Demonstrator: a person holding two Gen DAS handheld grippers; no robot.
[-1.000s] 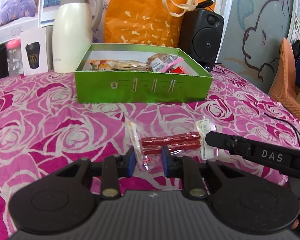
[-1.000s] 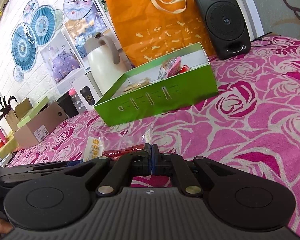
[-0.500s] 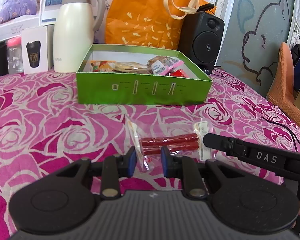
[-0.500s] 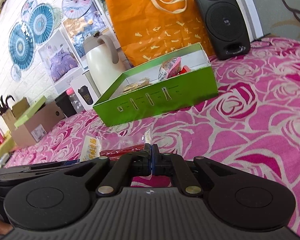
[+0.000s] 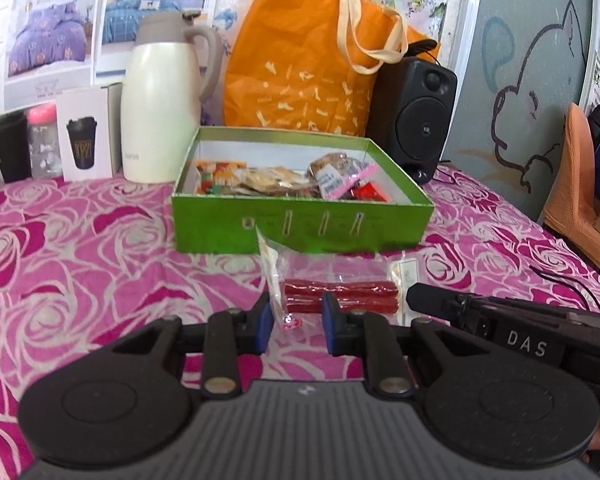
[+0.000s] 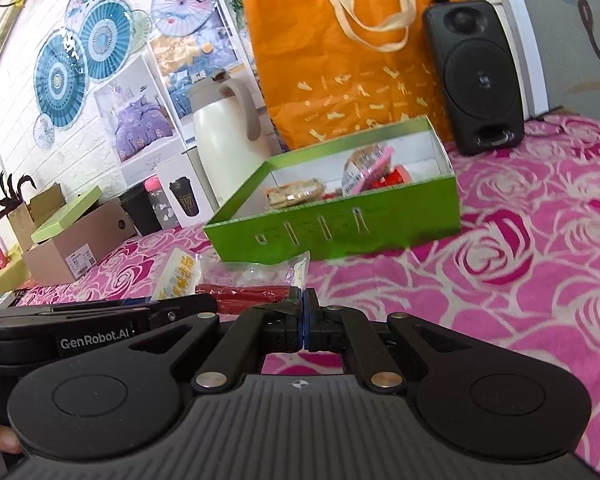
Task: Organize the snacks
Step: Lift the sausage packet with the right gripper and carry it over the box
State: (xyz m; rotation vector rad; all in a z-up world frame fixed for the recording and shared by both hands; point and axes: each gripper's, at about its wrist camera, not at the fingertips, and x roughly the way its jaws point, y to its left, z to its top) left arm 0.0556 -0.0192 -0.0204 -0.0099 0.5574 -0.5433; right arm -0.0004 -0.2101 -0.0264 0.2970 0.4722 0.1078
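A clear packet of red sausage sticks (image 5: 338, 296) is held up above the pink rose tablecloth, in front of the green snack box (image 5: 300, 228). My right gripper (image 6: 303, 326) is shut on the packet's right end (image 6: 300, 276); its arm (image 5: 520, 332) shows in the left wrist view. My left gripper (image 5: 294, 326) is open, its jaws on either side of the packet's left end, apart from it. The box holds several wrapped snacks (image 5: 284, 180); it also shows in the right wrist view (image 6: 340, 232).
Behind the box stand a white thermos jug (image 5: 162, 108), an orange bag (image 5: 312, 68) and a black speaker (image 5: 416, 116). Cups and a small carton (image 5: 86, 136) are at the back left. Cardboard boxes (image 6: 76, 240) lie far left. An orange chair (image 5: 580, 184) is right.
Both grippers and the packet have risen and moved toward the box. The left jaws stay open around the packet's end.
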